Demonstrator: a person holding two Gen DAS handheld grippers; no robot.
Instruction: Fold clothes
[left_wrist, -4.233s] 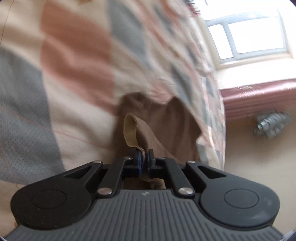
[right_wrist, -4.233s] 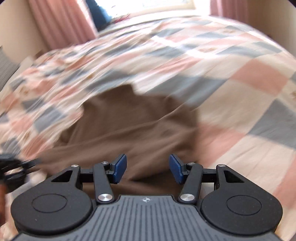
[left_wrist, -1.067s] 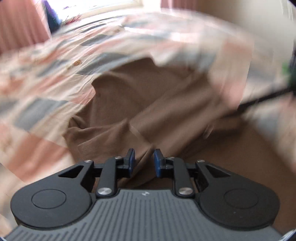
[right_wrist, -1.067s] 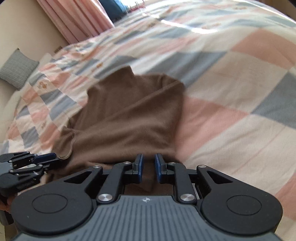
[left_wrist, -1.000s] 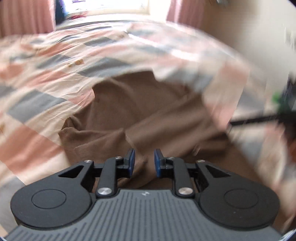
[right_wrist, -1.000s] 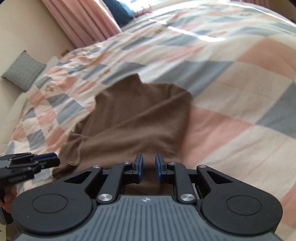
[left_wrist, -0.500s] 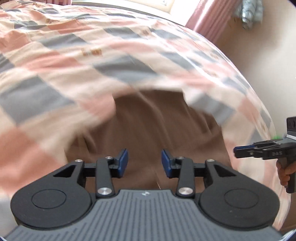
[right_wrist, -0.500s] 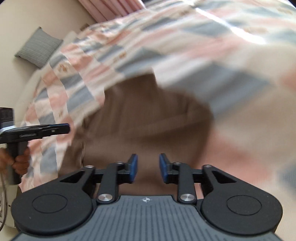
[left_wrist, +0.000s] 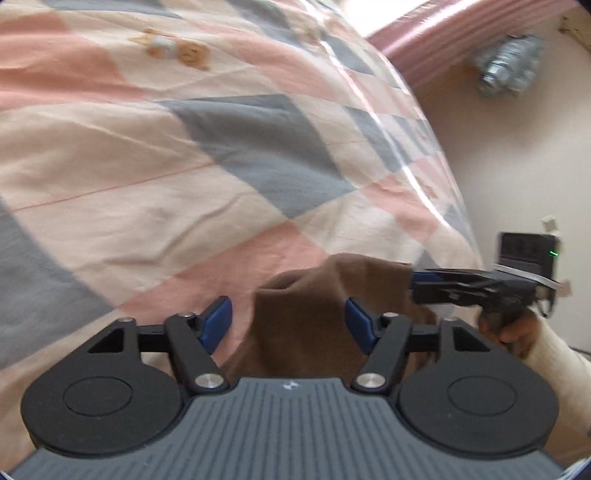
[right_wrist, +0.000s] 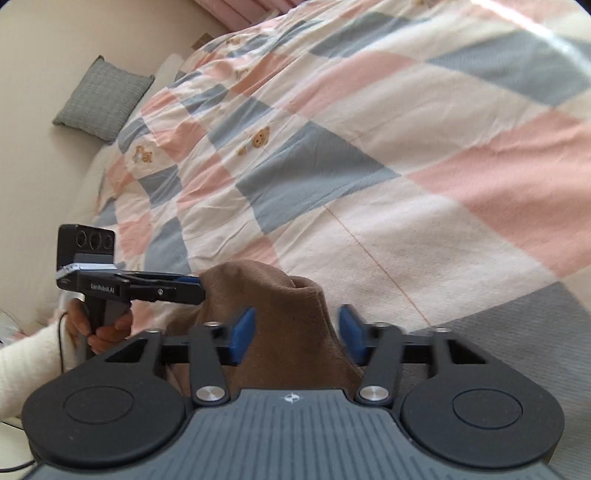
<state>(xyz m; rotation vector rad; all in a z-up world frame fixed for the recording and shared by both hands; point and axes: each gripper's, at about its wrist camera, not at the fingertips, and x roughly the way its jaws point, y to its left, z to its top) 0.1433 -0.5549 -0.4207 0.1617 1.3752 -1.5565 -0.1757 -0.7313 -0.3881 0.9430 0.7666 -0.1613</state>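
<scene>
A brown garment (left_wrist: 306, 306) lies bunched in a low heap on the checked quilt (left_wrist: 184, 166), close under both grippers. My left gripper (left_wrist: 289, 325) is open, its blue pads (left_wrist: 218, 325) standing on either side of the brown cloth without pinching it. My right gripper (right_wrist: 295, 332) is open too, and the garment (right_wrist: 291, 317) rises between its blue pads (right_wrist: 242, 332). Each gripper shows side-on in the other's view, its tip at the heap's edge: the right gripper (left_wrist: 424, 282) and the left gripper (right_wrist: 184, 288).
The pink, grey and cream quilt (right_wrist: 369, 147) fills most of both views. A grey cushion (right_wrist: 103, 99) leans on the wall at the bed's far corner. Pink curtains (left_wrist: 461, 40) hang beyond the bed. A hand (right_wrist: 107, 328) in a white sleeve holds the left gripper.
Both grippers went from nearly shut a second ago to wide open. Both views have swung across the bed, and the garment now shows as a small heap between the fingers.
</scene>
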